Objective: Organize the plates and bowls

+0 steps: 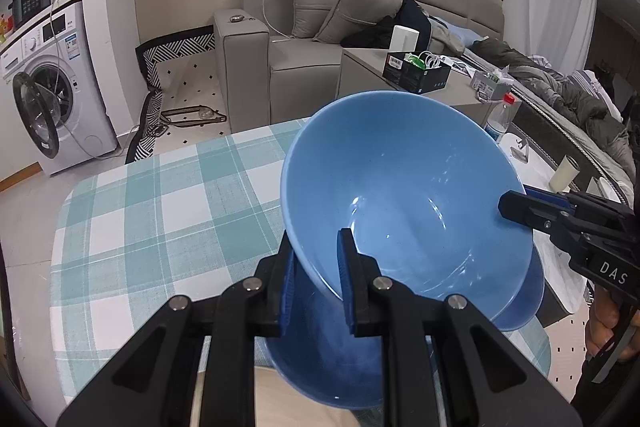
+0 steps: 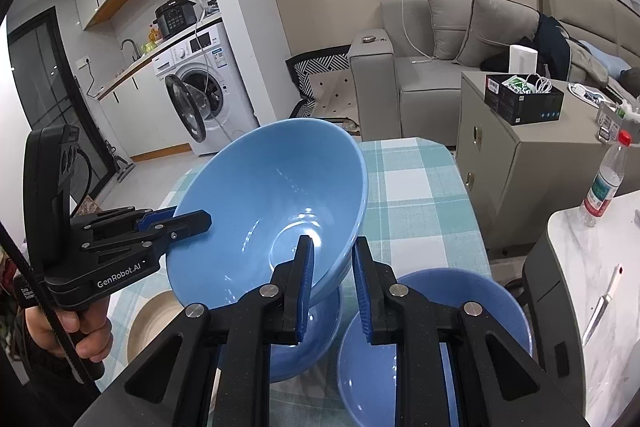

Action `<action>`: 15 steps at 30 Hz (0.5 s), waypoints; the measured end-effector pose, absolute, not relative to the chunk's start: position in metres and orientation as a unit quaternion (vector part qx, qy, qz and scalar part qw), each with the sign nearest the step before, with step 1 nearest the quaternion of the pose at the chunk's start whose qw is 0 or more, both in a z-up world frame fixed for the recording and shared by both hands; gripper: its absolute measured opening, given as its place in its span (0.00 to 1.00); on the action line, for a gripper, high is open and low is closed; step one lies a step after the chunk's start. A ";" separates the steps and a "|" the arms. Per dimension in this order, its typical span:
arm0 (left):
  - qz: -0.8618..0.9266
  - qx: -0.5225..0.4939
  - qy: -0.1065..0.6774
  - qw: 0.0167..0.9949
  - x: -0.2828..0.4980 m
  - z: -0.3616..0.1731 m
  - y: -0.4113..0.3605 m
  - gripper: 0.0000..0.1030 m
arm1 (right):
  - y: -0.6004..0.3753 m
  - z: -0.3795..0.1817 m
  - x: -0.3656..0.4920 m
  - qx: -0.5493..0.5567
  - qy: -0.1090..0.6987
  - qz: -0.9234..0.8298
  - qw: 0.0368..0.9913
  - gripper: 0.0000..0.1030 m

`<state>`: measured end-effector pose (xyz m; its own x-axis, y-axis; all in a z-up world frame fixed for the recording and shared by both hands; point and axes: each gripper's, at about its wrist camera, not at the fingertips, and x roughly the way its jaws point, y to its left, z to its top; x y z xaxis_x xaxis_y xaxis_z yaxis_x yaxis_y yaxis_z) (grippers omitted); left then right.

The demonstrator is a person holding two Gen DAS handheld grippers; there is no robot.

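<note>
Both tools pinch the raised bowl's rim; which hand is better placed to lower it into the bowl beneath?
Neither clearly: the left tool and right tool grip opposite rims of the bowl, so lower together.

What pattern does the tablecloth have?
The tablecloth has teal and white checks, clearest in the left wrist view.

Home studio flat, sofa [image 1: 296, 39], washing machine [image 2: 204, 83] (door open), bed [image 1: 560, 87]
</note>
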<state>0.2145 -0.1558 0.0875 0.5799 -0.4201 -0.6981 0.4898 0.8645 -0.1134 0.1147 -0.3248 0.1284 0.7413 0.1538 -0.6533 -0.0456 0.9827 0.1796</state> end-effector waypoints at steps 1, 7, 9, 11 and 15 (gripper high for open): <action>-0.255 0.045 0.381 0.888 0.213 0.086 -0.153 0.17 | -0.323 0.127 0.113 0.076 0.356 0.055 0.930 0.19; -0.248 0.042 0.384 0.888 0.202 0.078 -0.142 0.17 | -0.315 0.117 0.105 0.083 0.354 0.067 0.929 0.19; -0.246 0.041 0.386 0.888 0.199 0.075 -0.138 0.17 | -0.312 0.114 0.103 0.085 0.355 0.070 0.928 0.19; -0.245 0.041 0.386 0.888 0.197 0.073 -0.136 0.17 | -0.310 0.109 0.101 0.088 0.356 0.073 0.927 0.19; -0.241 0.040 0.389 0.888 0.193 0.067 -0.131 0.17 | -0.307 0.100 0.098 0.092 0.362 0.077 0.924 0.19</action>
